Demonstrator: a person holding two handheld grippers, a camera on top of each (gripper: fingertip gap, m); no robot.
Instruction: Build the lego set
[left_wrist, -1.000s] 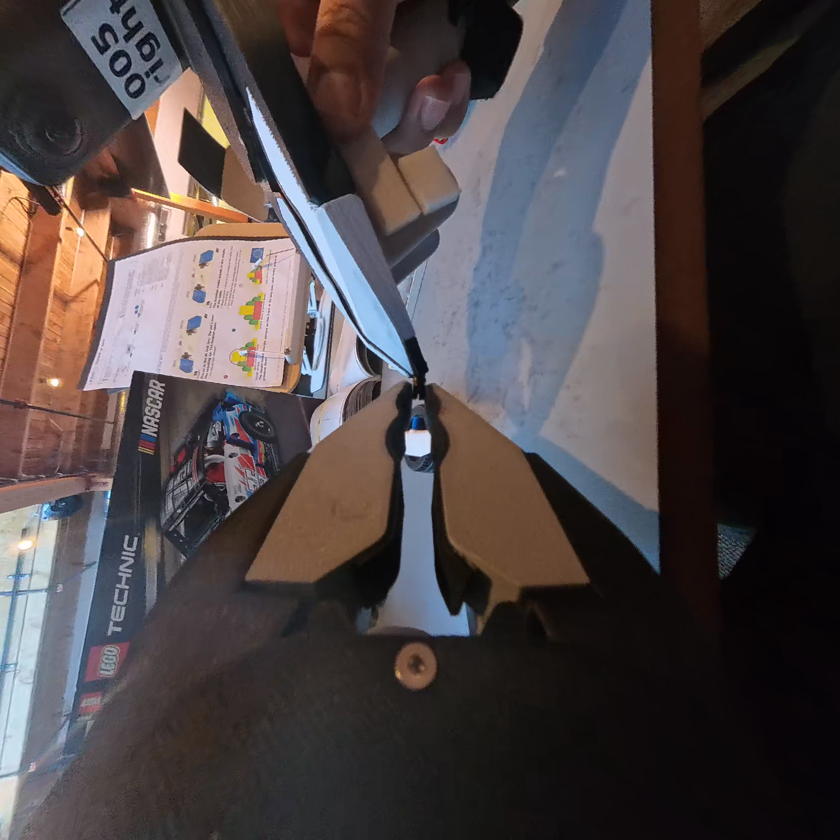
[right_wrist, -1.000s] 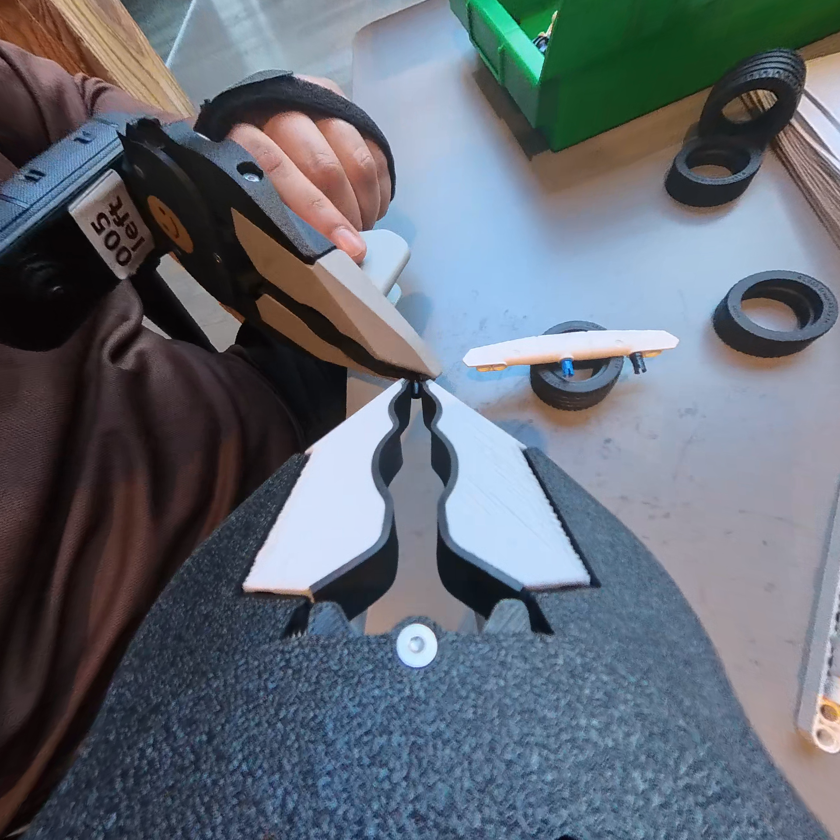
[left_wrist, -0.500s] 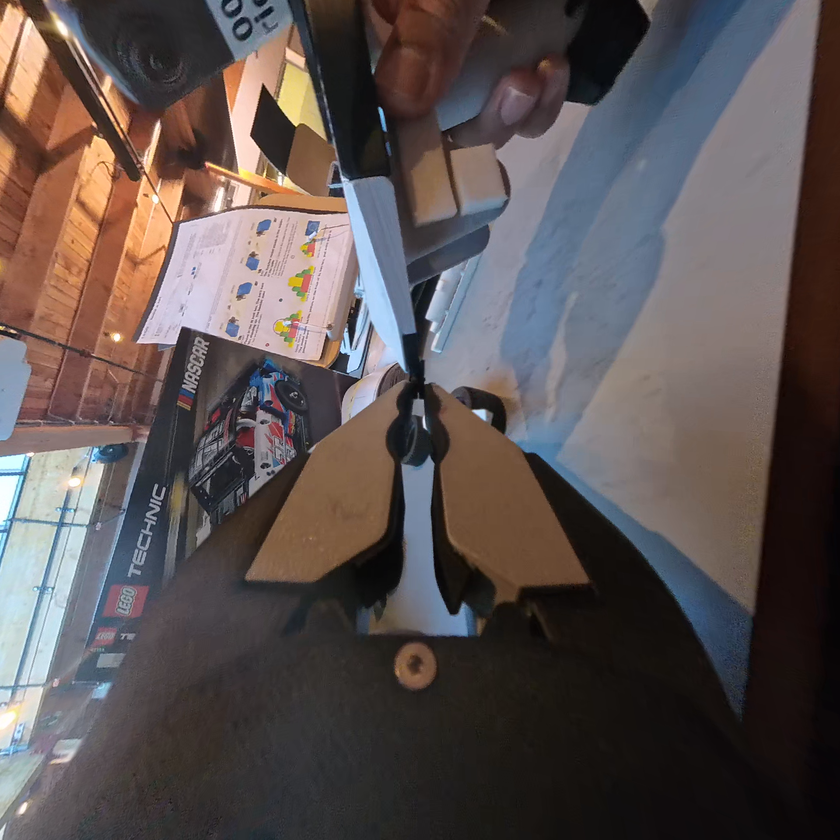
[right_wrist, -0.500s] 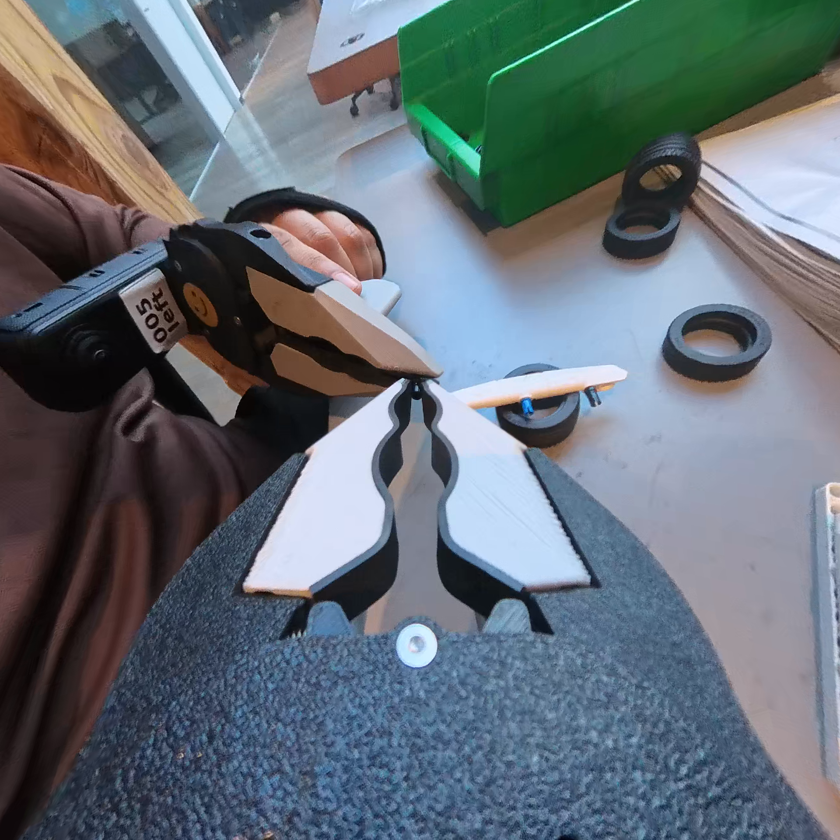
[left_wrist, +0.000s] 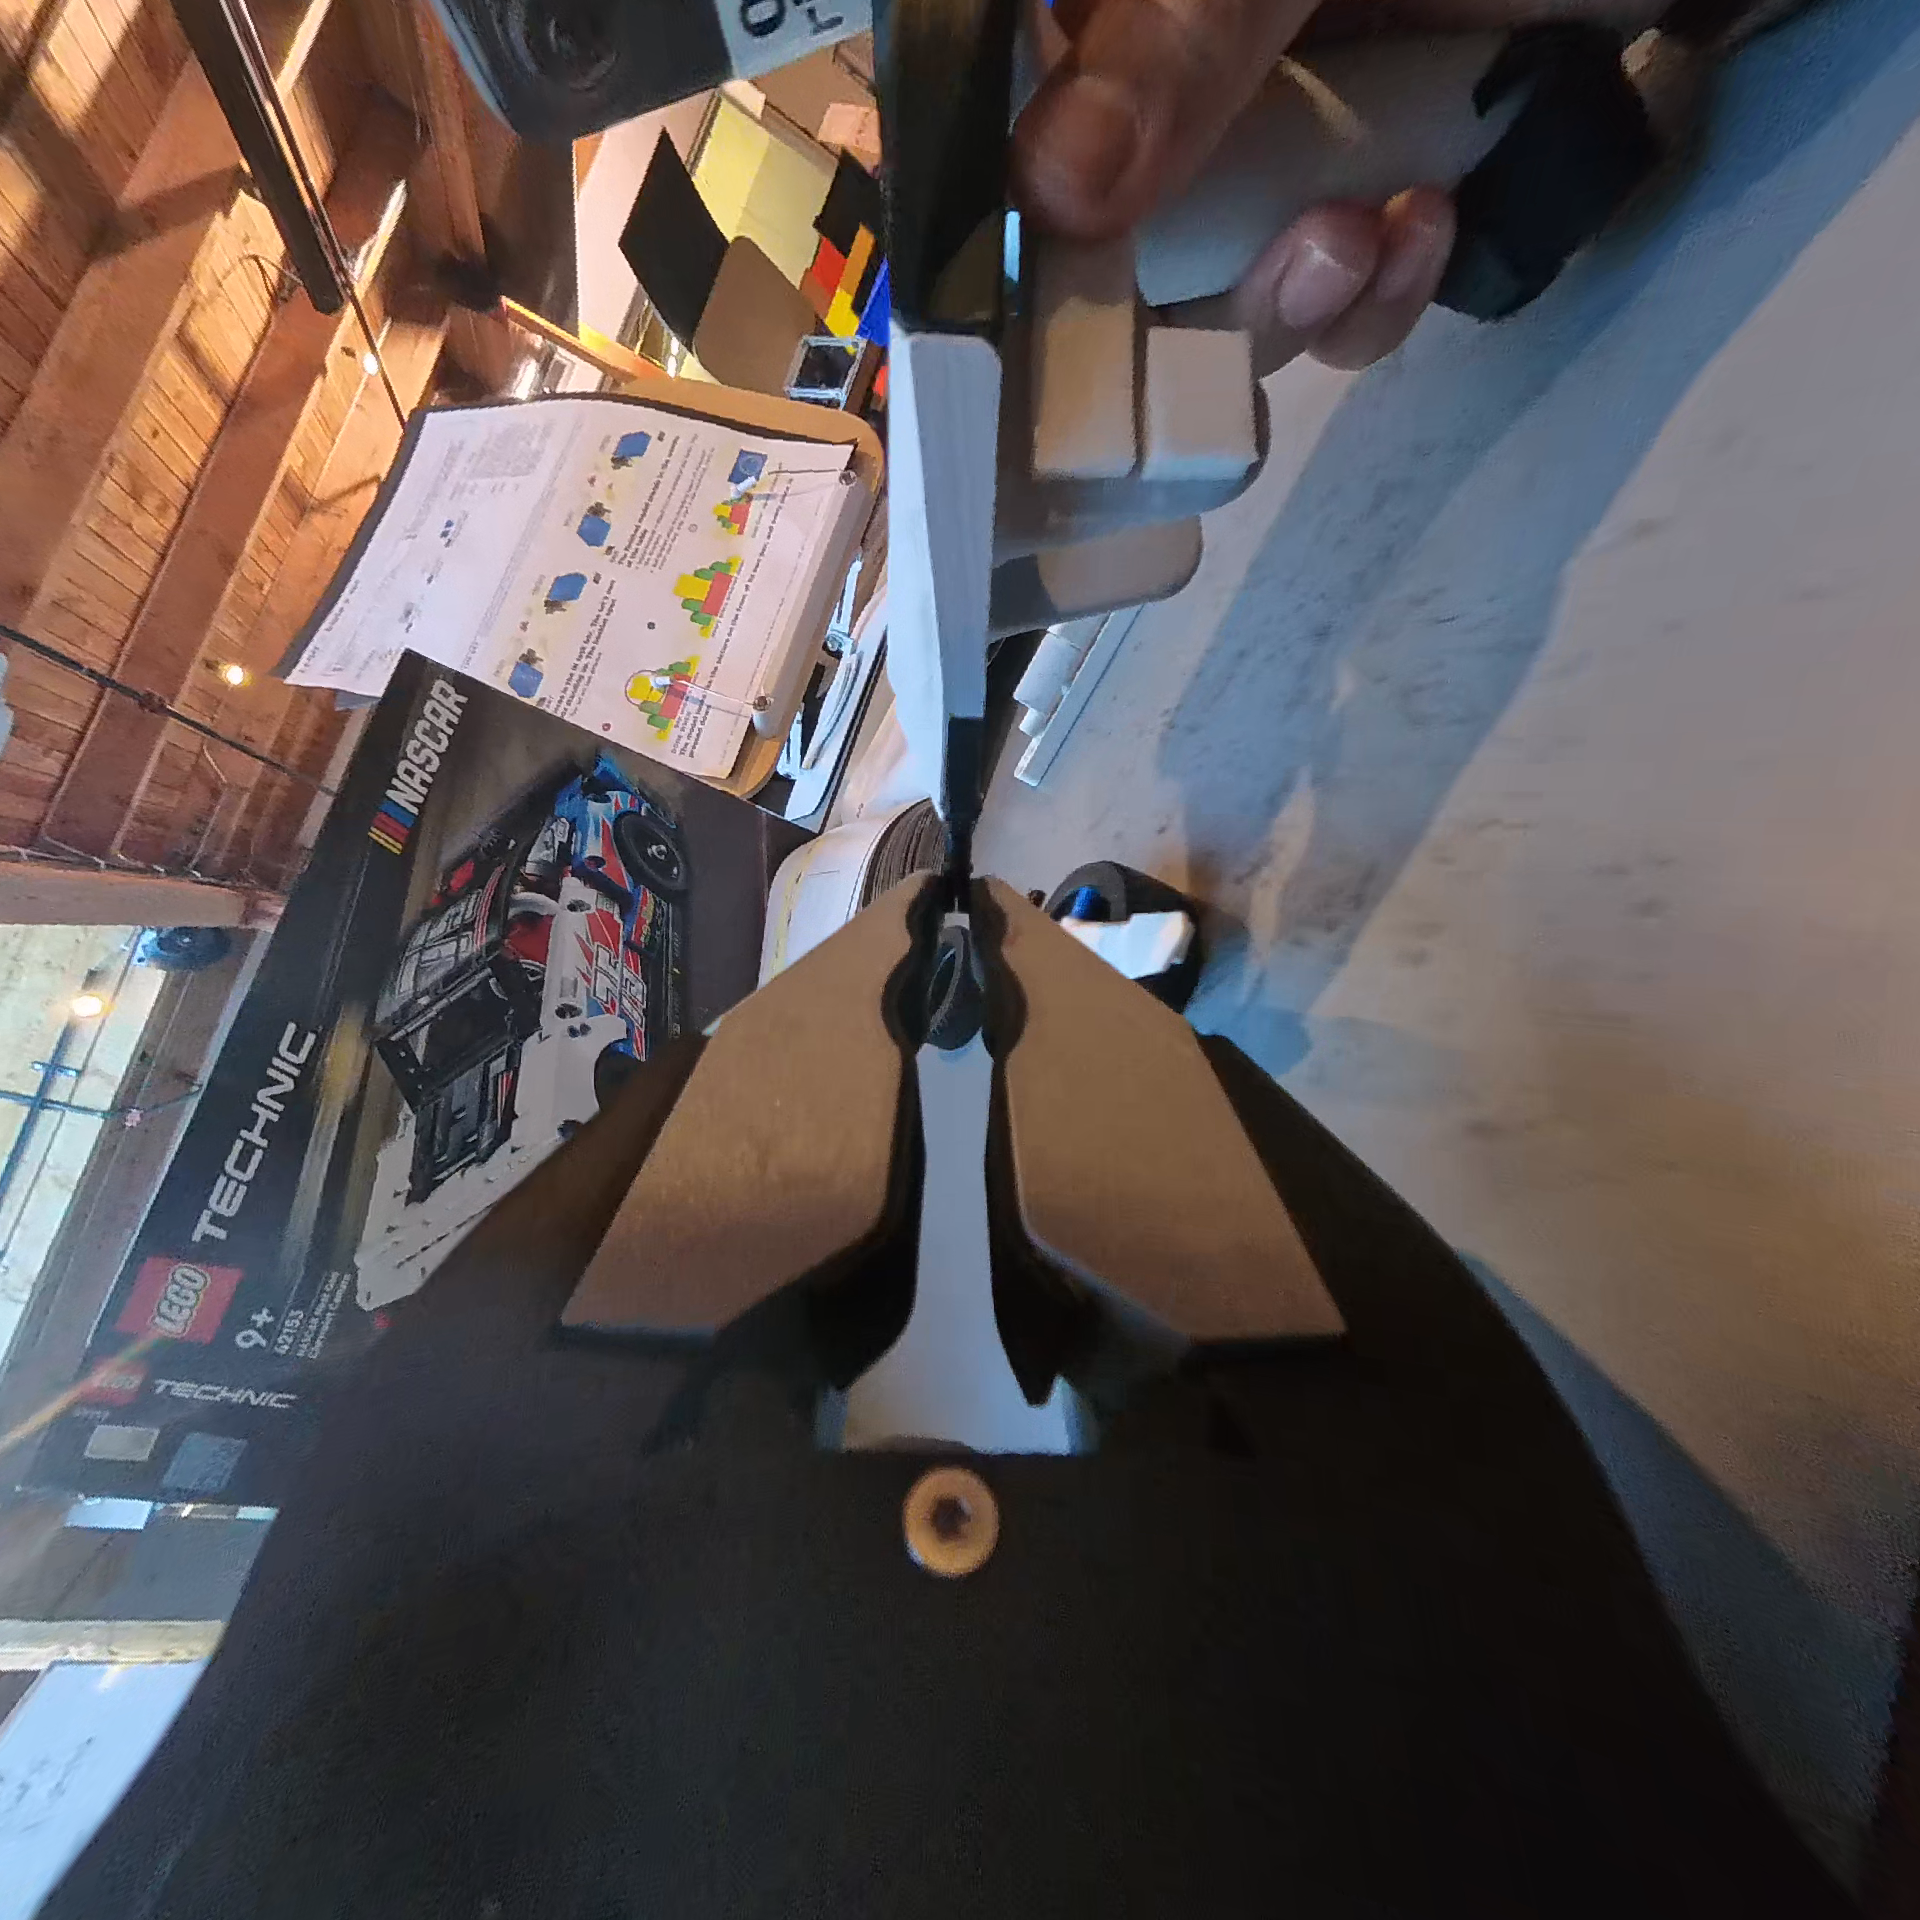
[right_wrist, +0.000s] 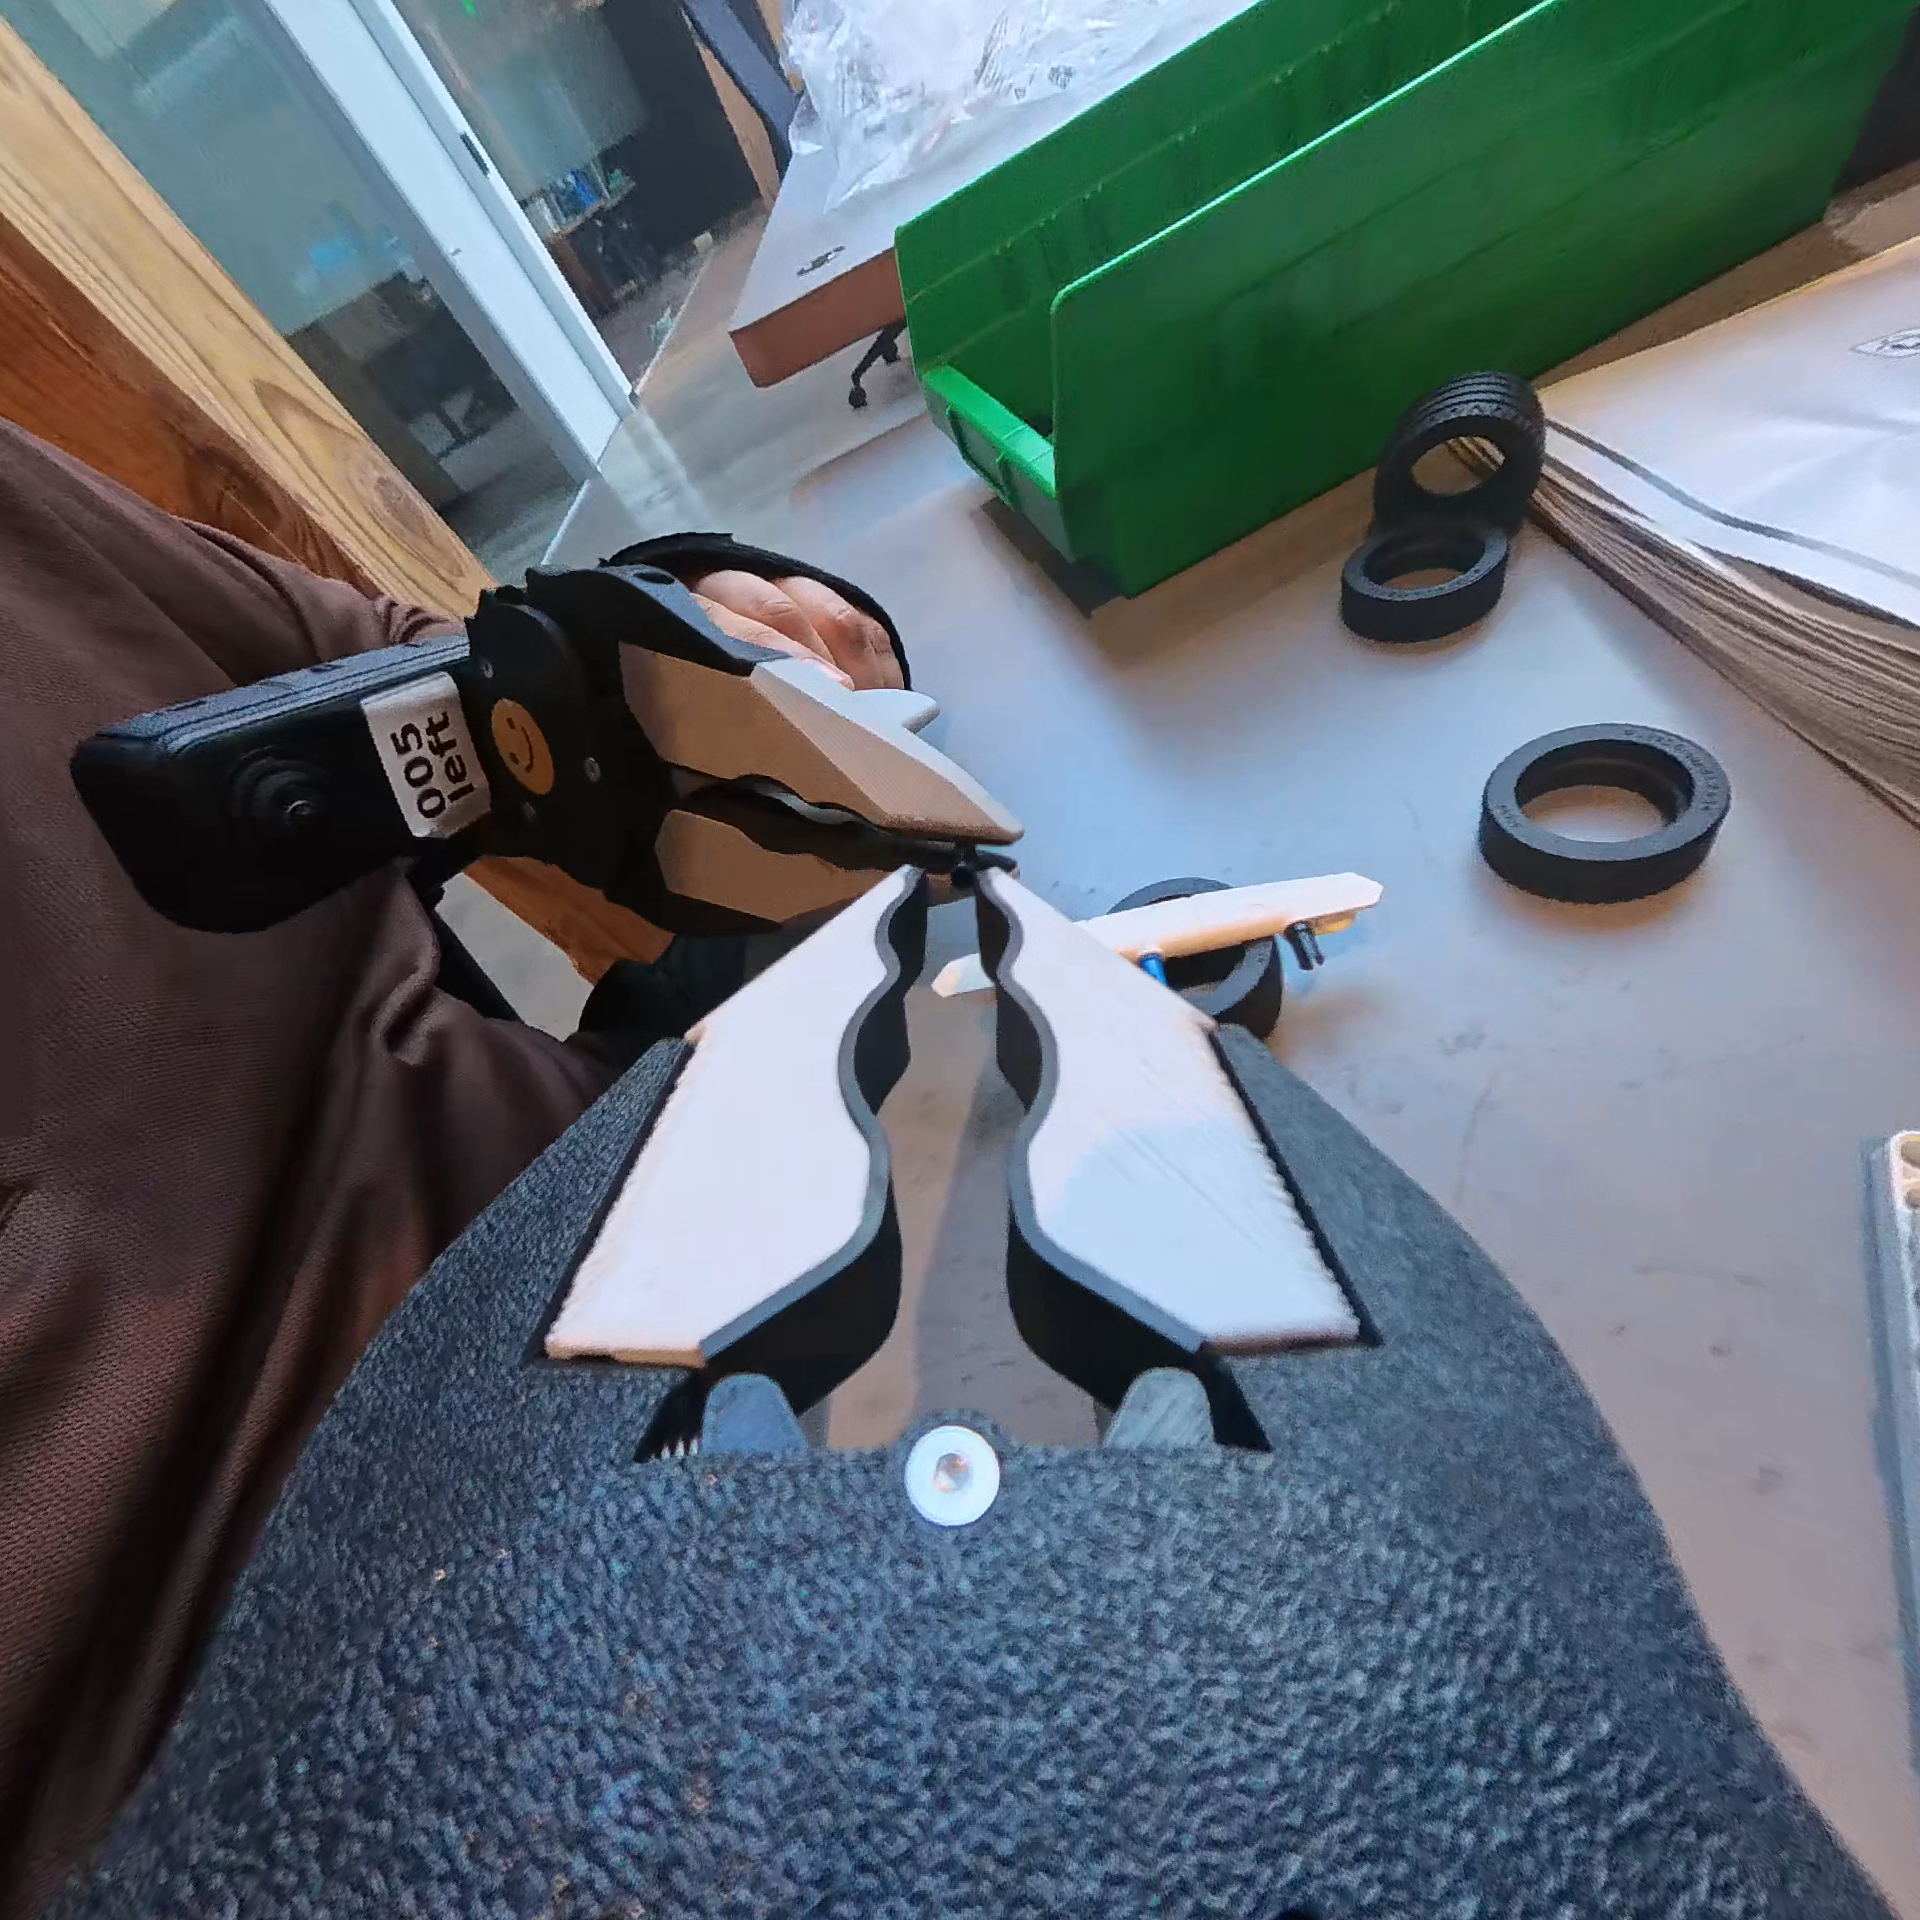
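My left gripper (left_wrist: 951, 899) and my right gripper (right_wrist: 951, 878) meet tip to tip above the table. A small black Lego piece (right_wrist: 969, 862) is pinched where the tips meet, and both grippers are shut on it. Most of it is hidden by the fingertips. In the left wrist view the right gripper (left_wrist: 956, 810) comes down from above. In the right wrist view the left gripper (right_wrist: 977, 852) comes in from the left. A white Lego beam (right_wrist: 1247, 909) with a blue pin and a black pin rests on a black tyre (right_wrist: 1236, 987) just behind the tips.
Three more black tyres (right_wrist: 1605, 810) (right_wrist: 1423, 577) (right_wrist: 1465, 447) lie on the grey table near a green bin (right_wrist: 1351, 312) and a stack of booklets (right_wrist: 1766, 520). The Lego box (left_wrist: 416, 1039), an instruction sheet (left_wrist: 623, 561) and white beams (left_wrist: 1070, 686) lie to the left.
Both grippers stayed tip to tip on the small piece while they tilted and turned. The right gripper now stands upright in the left wrist view. The left gripper lies flatter in the right wrist view.
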